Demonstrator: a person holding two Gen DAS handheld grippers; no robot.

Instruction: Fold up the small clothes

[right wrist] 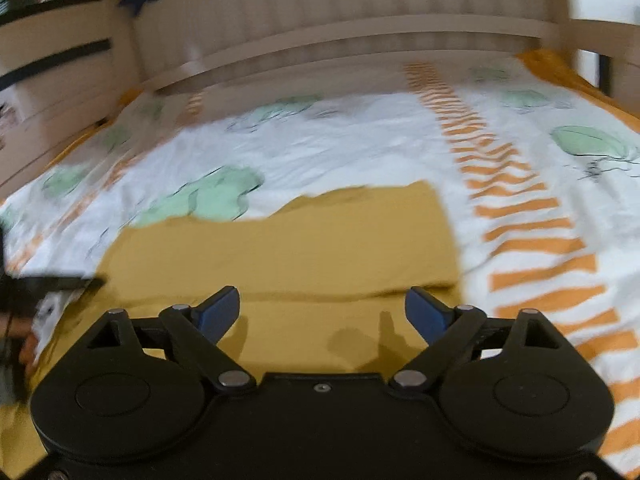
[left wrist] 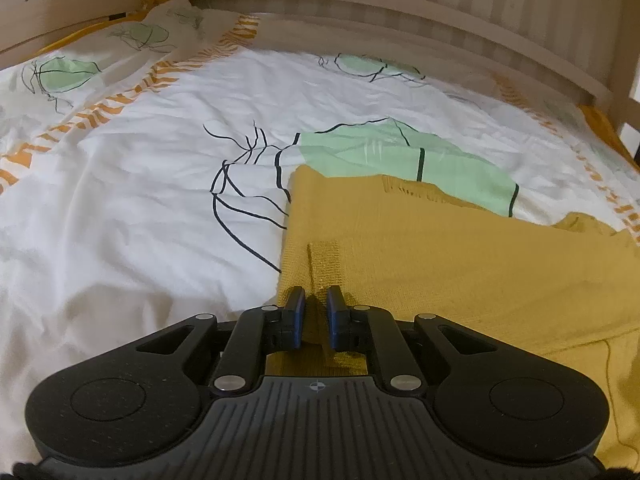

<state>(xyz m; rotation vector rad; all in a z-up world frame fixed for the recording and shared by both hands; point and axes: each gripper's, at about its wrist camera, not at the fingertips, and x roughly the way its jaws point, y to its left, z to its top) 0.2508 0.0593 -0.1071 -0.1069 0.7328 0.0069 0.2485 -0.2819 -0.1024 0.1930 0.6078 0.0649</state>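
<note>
A mustard-yellow knitted garment (left wrist: 440,264) lies partly folded on the bed, its left edge straight and a ribbed strip near my left gripper (left wrist: 316,300). That gripper sits low at the garment's near left edge, shut on a raised pinch of the yellow fabric between its blue pads. In the right wrist view the same garment (right wrist: 300,240) shows as a flat folded rectangle with a fold line across it. My right gripper (right wrist: 322,300) hovers over its near part, open wide with nothing between the fingers. The right view is blurred.
The garment rests on a white bed cover (left wrist: 140,200) printed with green shapes and orange stripes. A pale wooden slatted rail (left wrist: 360,4) borders the far side. A dark gripper part (right wrist: 48,284) and a hand (right wrist: 24,352) show at the right view's left edge.
</note>
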